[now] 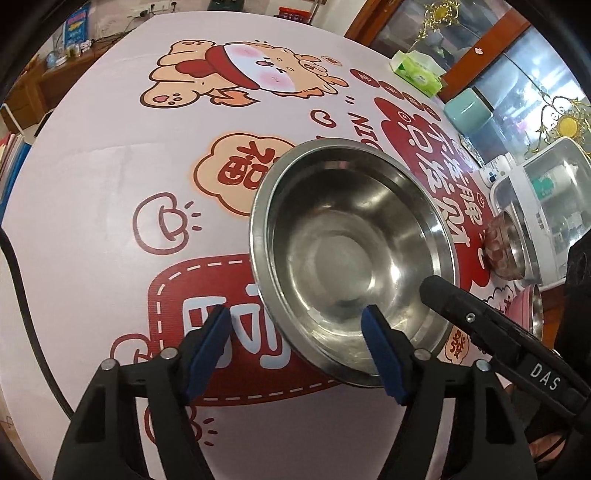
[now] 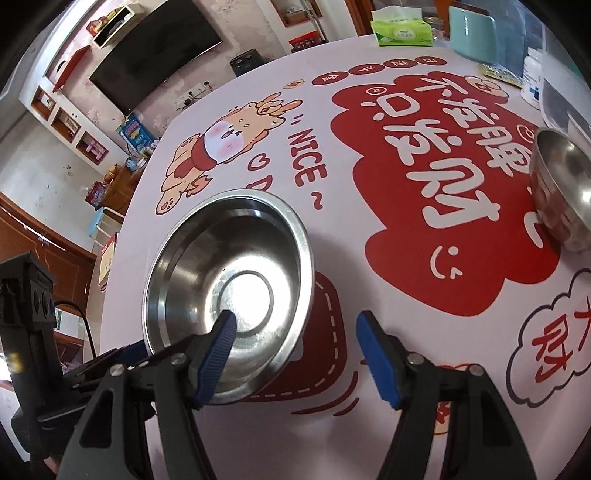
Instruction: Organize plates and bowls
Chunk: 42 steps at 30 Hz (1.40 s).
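Note:
A wide steel bowl [image 1: 351, 254] stands upright on the printed tablecloth [image 1: 110, 155]; it also shows in the right wrist view [image 2: 229, 273]. My left gripper [image 1: 295, 350] is open, its right finger over the bowl's near rim and its left finger outside it. My right gripper [image 2: 295, 350] is open, its left finger over the bowl's inside and its right finger outside the rim. A second steel bowl [image 2: 565, 184] with a patterned outside stands at the far right; it also shows in the left wrist view [image 1: 509, 247]. A pink-rimmed dish [image 1: 528, 310] lies near it.
A green tissue pack [image 2: 400, 33], a teal canister [image 2: 476, 33] and a white bottle [image 2: 533, 79] stand along the table's far edge. A white box [image 1: 543, 195] stands at the right edge. The other gripper's black body [image 2: 33, 332] is at the left.

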Available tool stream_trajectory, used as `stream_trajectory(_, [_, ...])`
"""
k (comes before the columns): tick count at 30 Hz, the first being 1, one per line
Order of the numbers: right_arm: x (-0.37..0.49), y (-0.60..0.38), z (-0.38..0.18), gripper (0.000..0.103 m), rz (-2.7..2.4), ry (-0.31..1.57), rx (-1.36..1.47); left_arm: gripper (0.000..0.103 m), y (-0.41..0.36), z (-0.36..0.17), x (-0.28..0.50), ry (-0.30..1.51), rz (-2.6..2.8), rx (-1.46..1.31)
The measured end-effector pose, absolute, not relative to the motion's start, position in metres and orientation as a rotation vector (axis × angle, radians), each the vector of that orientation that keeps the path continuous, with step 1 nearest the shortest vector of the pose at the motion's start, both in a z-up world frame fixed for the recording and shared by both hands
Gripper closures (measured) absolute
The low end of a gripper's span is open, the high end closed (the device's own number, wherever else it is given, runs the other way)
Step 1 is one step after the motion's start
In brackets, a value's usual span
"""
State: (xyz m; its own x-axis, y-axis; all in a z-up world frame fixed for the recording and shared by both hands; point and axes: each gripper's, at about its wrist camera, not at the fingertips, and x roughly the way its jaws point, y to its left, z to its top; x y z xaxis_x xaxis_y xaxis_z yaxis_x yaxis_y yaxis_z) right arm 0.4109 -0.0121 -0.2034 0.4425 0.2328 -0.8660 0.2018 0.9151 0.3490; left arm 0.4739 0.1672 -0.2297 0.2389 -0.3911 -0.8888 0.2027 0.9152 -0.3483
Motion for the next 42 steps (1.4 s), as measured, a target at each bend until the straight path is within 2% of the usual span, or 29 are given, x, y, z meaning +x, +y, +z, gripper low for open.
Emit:
stream_trajectory(4, [0.415,-0.009,-0.204,0.061,0.026,1.132,0.413,0.048,0.169,-0.232,0.476,1.271,-0.420,-0.200])
stream_trajectory(6, [0.414,-0.007,-0.205,0.062,0.023,1.136,0.405,0.053,0.171,-0.235,0.476,1.286,-0.430,-0.221])
stream_trajectory(8, [0.413,-0.007,-0.205,0.065,0.023,1.140,0.408,0.064,0.172,-0.235,0.477,1.291,-0.449,-0.248])
stream_trajectory(10, [0.412,-0.006,-0.205,0.074,0.026,1.144,0.407,0.070,0.169,-0.233,0.476,1.289,-0.465,-0.248])
stream_trajectory(13, [0.412,-0.005,-0.204,0.082,0.035,1.141,0.400,0.076,0.167,-0.231,0.476,1.281,-0.482,-0.234])
stream_trajectory(23, [0.401,0.003,-0.191,0.083,0.037,1.144,0.383,0.077,0.171,-0.217,0.466,1.257,-0.467,-0.145])
stream_trajectory(42, [0.327,0.030,-0.122,0.083,0.113,1.046,0.330,0.077,0.209,-0.144,0.385,1.161,-0.440,-0.146])
